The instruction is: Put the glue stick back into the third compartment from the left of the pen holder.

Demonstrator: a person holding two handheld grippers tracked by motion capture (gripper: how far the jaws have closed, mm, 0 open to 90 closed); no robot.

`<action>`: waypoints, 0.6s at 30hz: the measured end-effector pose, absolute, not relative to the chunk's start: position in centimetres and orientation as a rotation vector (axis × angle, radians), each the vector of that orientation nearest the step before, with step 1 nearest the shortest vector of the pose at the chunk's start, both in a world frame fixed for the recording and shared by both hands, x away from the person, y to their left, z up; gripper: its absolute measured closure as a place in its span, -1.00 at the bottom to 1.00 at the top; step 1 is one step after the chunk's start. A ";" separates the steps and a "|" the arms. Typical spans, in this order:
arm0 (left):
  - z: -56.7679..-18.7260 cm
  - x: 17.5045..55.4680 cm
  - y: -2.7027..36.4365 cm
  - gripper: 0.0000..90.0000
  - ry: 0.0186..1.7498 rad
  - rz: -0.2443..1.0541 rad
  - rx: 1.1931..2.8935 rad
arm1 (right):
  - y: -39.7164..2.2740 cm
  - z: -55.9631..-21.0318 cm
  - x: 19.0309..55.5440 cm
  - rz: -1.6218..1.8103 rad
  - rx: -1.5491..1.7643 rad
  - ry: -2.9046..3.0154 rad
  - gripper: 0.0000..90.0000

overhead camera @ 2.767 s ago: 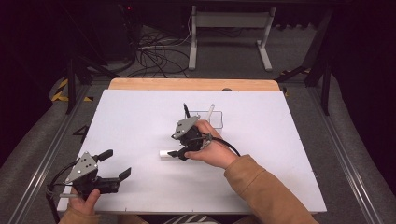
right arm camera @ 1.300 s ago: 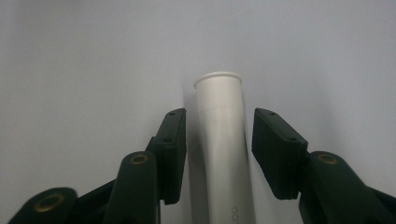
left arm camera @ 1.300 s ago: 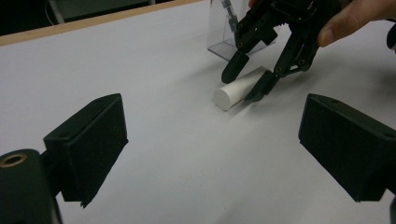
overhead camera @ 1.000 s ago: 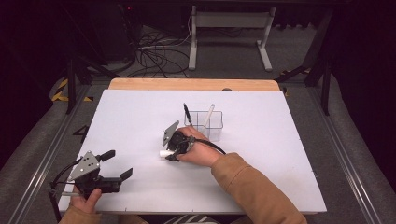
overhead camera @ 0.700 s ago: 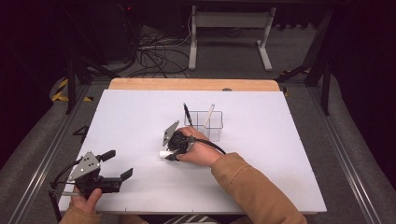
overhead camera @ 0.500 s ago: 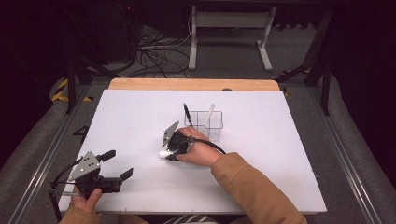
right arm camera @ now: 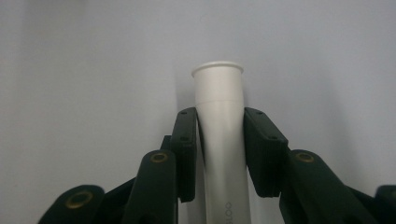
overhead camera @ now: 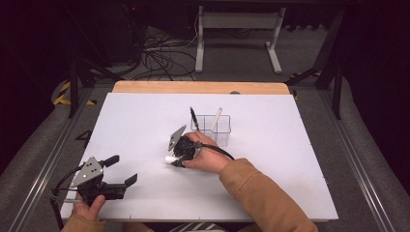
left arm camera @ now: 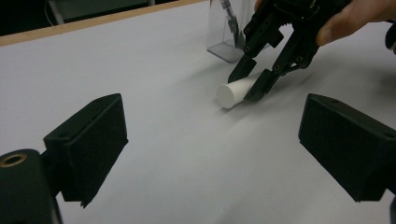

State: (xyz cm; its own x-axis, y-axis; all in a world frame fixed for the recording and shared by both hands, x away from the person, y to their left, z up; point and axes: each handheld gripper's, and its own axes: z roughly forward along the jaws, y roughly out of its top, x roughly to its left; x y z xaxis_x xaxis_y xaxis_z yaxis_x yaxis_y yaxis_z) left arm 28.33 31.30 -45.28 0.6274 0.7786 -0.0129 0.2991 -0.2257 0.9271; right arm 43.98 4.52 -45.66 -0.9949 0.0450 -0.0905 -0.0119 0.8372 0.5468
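Note:
A white tube [overhead camera: 169,159] lies on the white table [overhead camera: 290,159], left of centre. My right gripper [overhead camera: 176,161] points down and left at it, and its jaws have just been closing with the tube between them. In the right gripper view the pads [right arm camera: 186,140] press on both sides of the white tube [right arm camera: 219,102], whose rimmed end sticks out past them. The left gripper view has the same right gripper [left arm camera: 245,86] clamped on the tube [left arm camera: 232,92], which rests on the table. My left gripper [overhead camera: 123,170] sits near the front left corner, open, with nothing between its jaws.
A clear plastic holder [overhead camera: 216,130] stands just behind the right hand, with a black pen [overhead camera: 193,117] and a white pen [overhead camera: 216,118] upright in it. A wooden strip [overhead camera: 193,87] runs along the table's far edge. Cables lie on the floor beyond.
My right gripper has moved left from in front of the holder, tipped down and closed on the white tube. Over the last second it has stayed put. The left gripper has not moved.

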 end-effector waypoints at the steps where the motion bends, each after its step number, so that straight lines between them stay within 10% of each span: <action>1: -45.3 28.3 31.3 -0.81 0.870 0.571 1.800 | 4.4 -45.5 44.0 0.869 0.020 2.918 0.50; 18: -45.2 28.3 31.3 -0.81 0.872 0.575 1.795 | 3.1 -43.4 43.0 1.043 0.098 2.877 0.51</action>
